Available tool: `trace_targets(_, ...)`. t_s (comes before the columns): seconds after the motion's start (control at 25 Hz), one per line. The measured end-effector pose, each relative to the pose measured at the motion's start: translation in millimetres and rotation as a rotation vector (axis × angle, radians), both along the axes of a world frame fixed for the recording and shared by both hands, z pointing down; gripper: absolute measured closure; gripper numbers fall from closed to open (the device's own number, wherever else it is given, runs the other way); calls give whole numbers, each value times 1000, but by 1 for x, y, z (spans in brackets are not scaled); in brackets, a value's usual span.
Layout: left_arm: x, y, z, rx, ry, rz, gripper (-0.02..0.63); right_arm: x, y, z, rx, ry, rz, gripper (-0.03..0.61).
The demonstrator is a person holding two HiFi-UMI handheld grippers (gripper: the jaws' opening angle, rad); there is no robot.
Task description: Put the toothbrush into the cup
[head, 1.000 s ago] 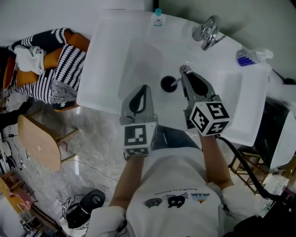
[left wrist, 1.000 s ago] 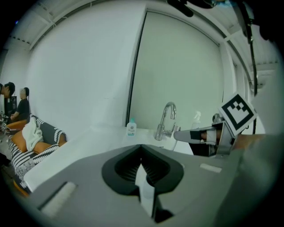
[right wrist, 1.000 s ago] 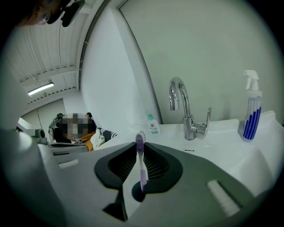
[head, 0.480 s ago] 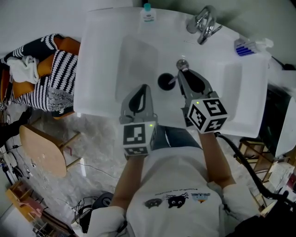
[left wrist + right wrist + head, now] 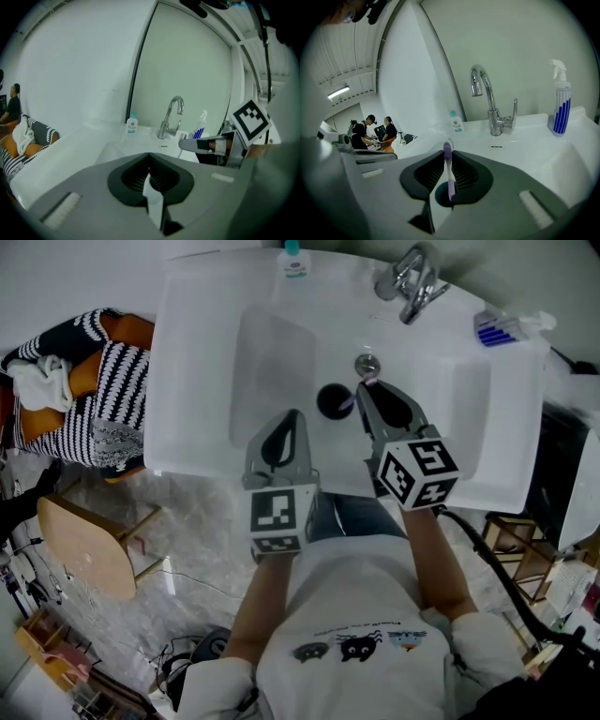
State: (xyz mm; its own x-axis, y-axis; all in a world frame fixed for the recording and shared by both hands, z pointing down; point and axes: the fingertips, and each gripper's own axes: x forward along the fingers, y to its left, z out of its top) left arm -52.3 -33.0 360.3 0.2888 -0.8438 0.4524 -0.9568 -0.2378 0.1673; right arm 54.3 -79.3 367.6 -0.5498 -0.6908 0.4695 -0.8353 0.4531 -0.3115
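A purple and white toothbrush (image 5: 449,168) stands upright, bristles up, with my right gripper (image 5: 447,157) shut on it. Its lower end points into a dark round opening (image 5: 439,196), apparently the cup. In the head view the dark cup (image 5: 334,401) stands in the white sink (image 5: 216,352), and the right gripper (image 5: 362,390) has its tips at the cup's right rim. My left gripper (image 5: 292,418) hovers over the sink's front edge, left of the cup. It is shut, with nothing between its fingers (image 5: 151,197).
At the sink's back stand a chrome faucet (image 5: 412,282), a small bottle (image 5: 293,261) and a blue spray bottle (image 5: 506,329). A chair with striped cloth (image 5: 103,390) and a wooden stool (image 5: 84,540) are to the left. People sit far off (image 5: 370,131).
The head view has shifted, so the sink sits lower and further left in it. The right gripper's tip has come a little closer to the cup. Both grippers stay shut.
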Motion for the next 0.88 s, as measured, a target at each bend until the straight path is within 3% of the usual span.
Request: trace_targets(0.88, -2, -2, 8, -25, 20, 2, 614, 2, 10, 20, -42, 25, 17, 526)
